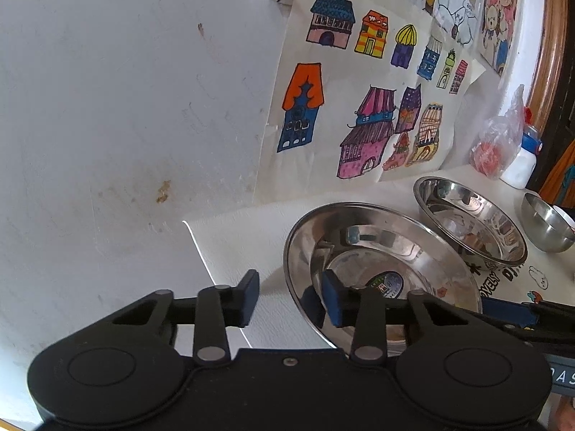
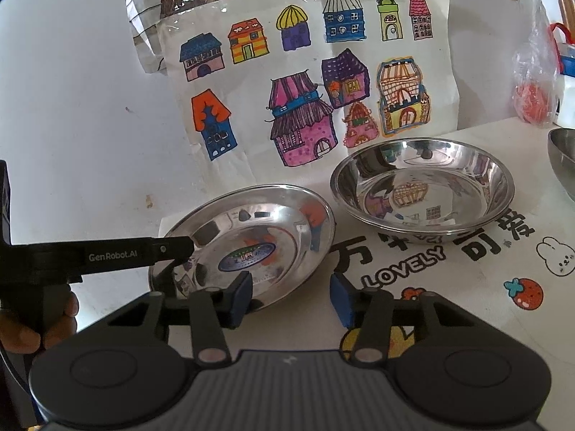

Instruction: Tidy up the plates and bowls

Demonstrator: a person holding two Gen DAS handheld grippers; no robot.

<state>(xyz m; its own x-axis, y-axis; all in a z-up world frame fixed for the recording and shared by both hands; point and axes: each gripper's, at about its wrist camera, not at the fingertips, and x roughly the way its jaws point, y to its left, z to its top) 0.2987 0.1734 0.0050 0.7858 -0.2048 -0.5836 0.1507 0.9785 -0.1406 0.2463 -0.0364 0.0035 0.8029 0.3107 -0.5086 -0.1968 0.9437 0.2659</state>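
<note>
A shallow steel plate with a blue sticker lies on the table by the wall. My left gripper is open, its jaws straddling the plate's left rim; in the right wrist view it reaches in from the left. My right gripper is open and empty, its left pad just over the plate's near rim. A deeper steel bowl stands to the plate's right. A small steel bowl stands further right.
A white wall with children's house drawings stands right behind the dishes. A plastic bag with something red and a white bottle stand at the back right. The tablecloth has cartoon prints.
</note>
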